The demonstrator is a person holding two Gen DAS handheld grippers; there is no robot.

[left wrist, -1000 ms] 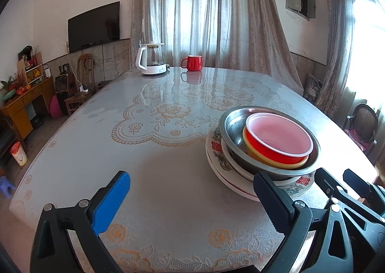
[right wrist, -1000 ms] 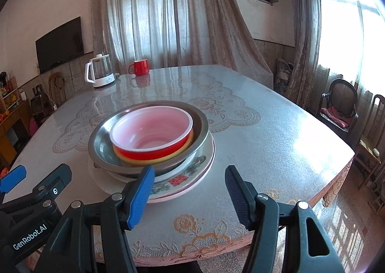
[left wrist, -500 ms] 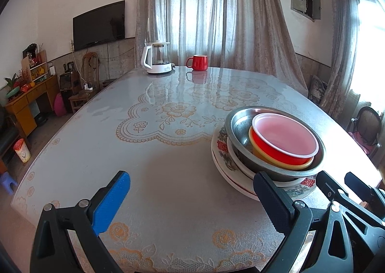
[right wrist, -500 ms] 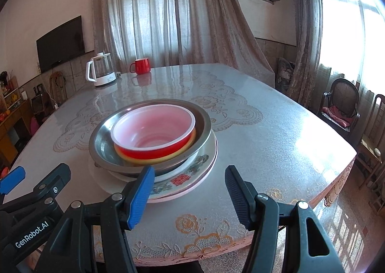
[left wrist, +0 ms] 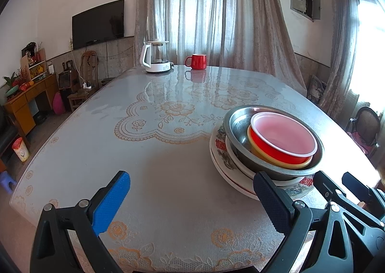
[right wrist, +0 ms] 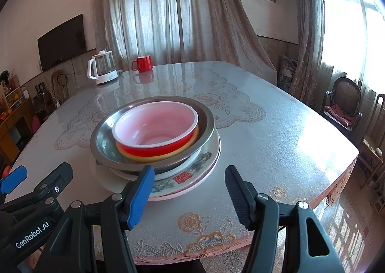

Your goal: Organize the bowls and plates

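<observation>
Black hand-held gripper [right wrist: 190, 193], blue pad, silver screws

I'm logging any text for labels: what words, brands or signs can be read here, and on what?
"GenRobot.AI": white lettering on the left gripper body, seen in the right wrist view.
Red double-happiness character "囍": on the floral plate rim.
Kettle base marking: too small to read.

A glass kettle [left wrist: 157, 58] and red mug [left wrist: 196, 61] sit at the table's [left wrist: 168, 164] far edge, television [left wrist: 98, 23] mounted behind.
</observation>
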